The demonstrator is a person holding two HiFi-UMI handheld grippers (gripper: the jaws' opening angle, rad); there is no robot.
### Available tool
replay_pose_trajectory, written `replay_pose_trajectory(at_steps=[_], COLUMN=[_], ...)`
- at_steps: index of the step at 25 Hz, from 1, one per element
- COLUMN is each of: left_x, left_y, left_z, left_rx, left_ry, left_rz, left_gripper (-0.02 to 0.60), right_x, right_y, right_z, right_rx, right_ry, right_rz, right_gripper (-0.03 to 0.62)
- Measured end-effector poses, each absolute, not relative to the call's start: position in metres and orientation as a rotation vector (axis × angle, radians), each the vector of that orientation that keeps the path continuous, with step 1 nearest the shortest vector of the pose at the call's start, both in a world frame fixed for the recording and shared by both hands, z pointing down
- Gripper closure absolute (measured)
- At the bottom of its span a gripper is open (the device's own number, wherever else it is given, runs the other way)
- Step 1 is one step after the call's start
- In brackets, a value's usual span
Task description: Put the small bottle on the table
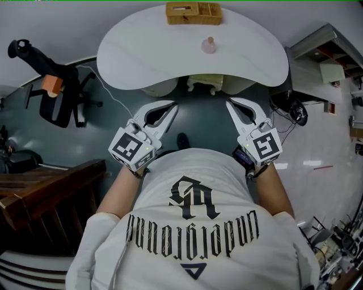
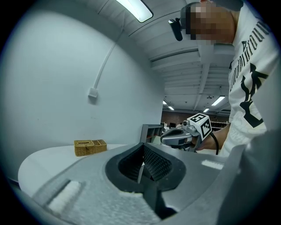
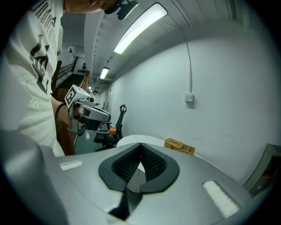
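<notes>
- Two pairs of grey tongs are being held side by side in front of the person's white printed T-shirt point(image 1: 170, 238). The left tongs point(image 1: 172, 106) and the right tongs point(image 1: 229, 103) are both pointing toward the white kidney-shaped surface point(image 1: 142, 56).
- Both pairs are hanging over the dark floor point(image 1: 198, 122), short of the surface's near edge and touching nothing.
- In the left gripper view, the left tongs' jaws are meeting at their tips with nothing between them. The right gripper view is showing the right tongs closed and empty in the same way.
- The small pale pink bottle point(image 1: 209, 45) is standing upright on the surface, toward its far side. It is near the woven wicker basket point(image 1: 194, 13) at the far edge but not touching it.
- That bottle is sitting well apart from both tongs, beyond their tips and roughly between the lines they are pointing along, a little nearer the right pair.
- A black office chair point(image 1: 62, 96) is standing off to the left of the surface.
</notes>
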State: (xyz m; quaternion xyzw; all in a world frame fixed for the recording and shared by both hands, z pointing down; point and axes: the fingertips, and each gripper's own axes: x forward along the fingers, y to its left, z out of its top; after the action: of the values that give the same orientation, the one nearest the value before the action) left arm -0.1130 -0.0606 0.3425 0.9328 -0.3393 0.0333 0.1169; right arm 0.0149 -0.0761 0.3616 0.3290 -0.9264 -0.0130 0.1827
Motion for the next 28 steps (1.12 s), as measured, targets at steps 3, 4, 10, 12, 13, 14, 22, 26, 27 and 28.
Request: replay_pose_trajectory(at_steps=[3,4,10,12,13,14,22,26,27,28], left_x=[-0.086,-0.075,-0.01,0.011,0.022,0.033,0.109,0.137,0.143,0.149], left_y=[-0.048,-0.042,-0.001,0.014,0.023,0.031,0.104,0.136,0.143,0.15], left_z=[0.344,0.345,0.35,0.35,0.35,0.35,0.35,0.357,0.357,0.356], left_rx=[2.725,2.723,2.74,2.742,2.742,2.74,2.717,2.697,2.697,2.698], left_ry=[-0.978,-0.969,-0.918,-0.913,-0.909,-0.905,-0.936,-0.956,-0.96,-0.964], left_rz=[0.116,0.12,0.13,0.142,0.15,0.158,0.17,0.18,0.182,0.185], left_gripper=[0.574,0.574,0.574,0.574,0.574,0.574,0.574,0.574,0.574,0.574], right_x=[0.037,0.045,0.104,0.125,0.136,0.148,0.223,0.249,0.255,0.26], right_y=[-0.058,-0.052,-0.006,0.012,0.021,0.029,0.104,0.134,0.14,0.146], right_z=[0.364,0.364,0.362,0.364,0.366,0.368,0.37,0.373,0.373,0.373], right_rx=[0.91,0.909,0.931,0.933,0.934,0.934,0.889,0.848,0.84,0.831], right_ry=[-2.634,-2.634,-2.633,-2.633,-2.631,-2.631,-2.651,-2.664,-2.67,-2.673], right_rz=[-0.024,-0.016,0.005,0.013,0.022,0.031,0.051,0.044,0.041,0.038], right_gripper=[0.594,0.593,0.594,0.594,0.594,0.594,0.593,0.594,0.592,0.592])
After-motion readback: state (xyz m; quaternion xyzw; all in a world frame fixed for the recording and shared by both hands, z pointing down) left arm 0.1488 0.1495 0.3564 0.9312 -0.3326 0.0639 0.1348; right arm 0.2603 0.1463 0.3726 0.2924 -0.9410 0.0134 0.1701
